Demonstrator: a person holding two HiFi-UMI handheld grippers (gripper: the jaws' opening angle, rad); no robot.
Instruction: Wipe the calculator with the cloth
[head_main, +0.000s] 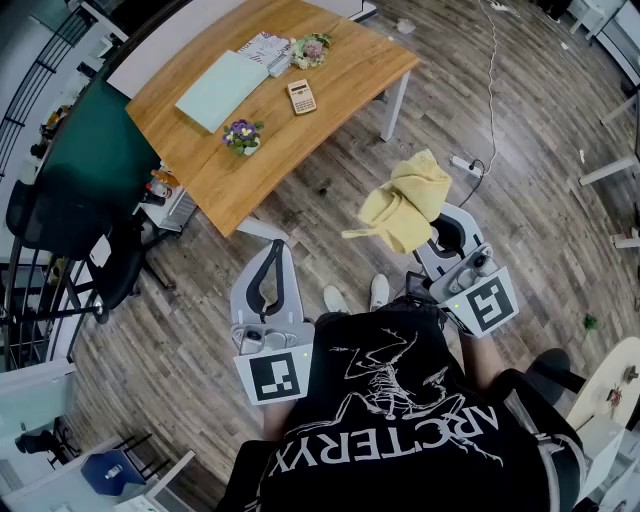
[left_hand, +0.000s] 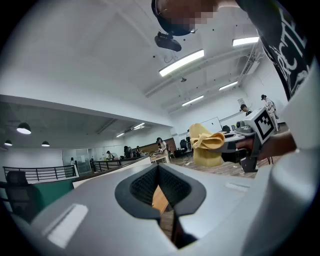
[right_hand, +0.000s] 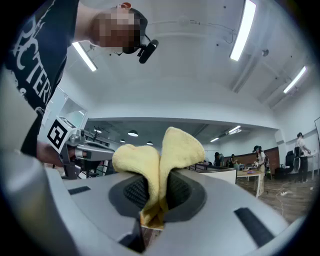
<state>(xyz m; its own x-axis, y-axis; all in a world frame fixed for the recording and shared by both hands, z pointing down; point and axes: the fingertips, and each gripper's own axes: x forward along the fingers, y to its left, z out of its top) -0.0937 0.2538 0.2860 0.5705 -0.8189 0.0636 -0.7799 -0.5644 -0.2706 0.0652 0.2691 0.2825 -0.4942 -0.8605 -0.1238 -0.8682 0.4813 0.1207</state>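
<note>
The calculator (head_main: 301, 96) lies flat on the wooden counter (head_main: 345, 75) at the far side of the scene, near the middle of the top, with nothing touching it and both grippers well apart from it. Just left of it on the counter is a pale green sheet (head_main: 222, 90). A small pot of purple flowers (head_main: 243, 135) stands nearer, by the counter's near edge. Farther off are a printed booklet (head_main: 262, 45) and a small bunch of flowers (head_main: 311, 49).

The yellow cloth (head_main: 405, 200) is off the counter, in the air above the wooden floor (head_main: 330, 210), to the right of and nearer than the calculator. The right gripper (head_main: 447, 232) is clamped on it. In the right gripper view the cloth (right_hand: 160, 155) is pinched between the two jaws, and its loose folds bulge up and out past them. The left gripper view shows the same cloth (left_hand: 206, 145) bunched and drooping off to the right.

The left gripper (head_main: 274, 262) is held at the near left, level with the right one, over bare floor. In its own view the left gripper (left_hand: 159, 172) has its jaws brought together at the tips, and nothing is caught between them.

The person stands between the two grippers, with a pair of white shoes (head_main: 357, 295) showing on the floor. A black office chair (head_main: 60, 225) stands at the far left beside the counter, and a power strip (head_main: 465, 163) lies on the floor to the right.
</note>
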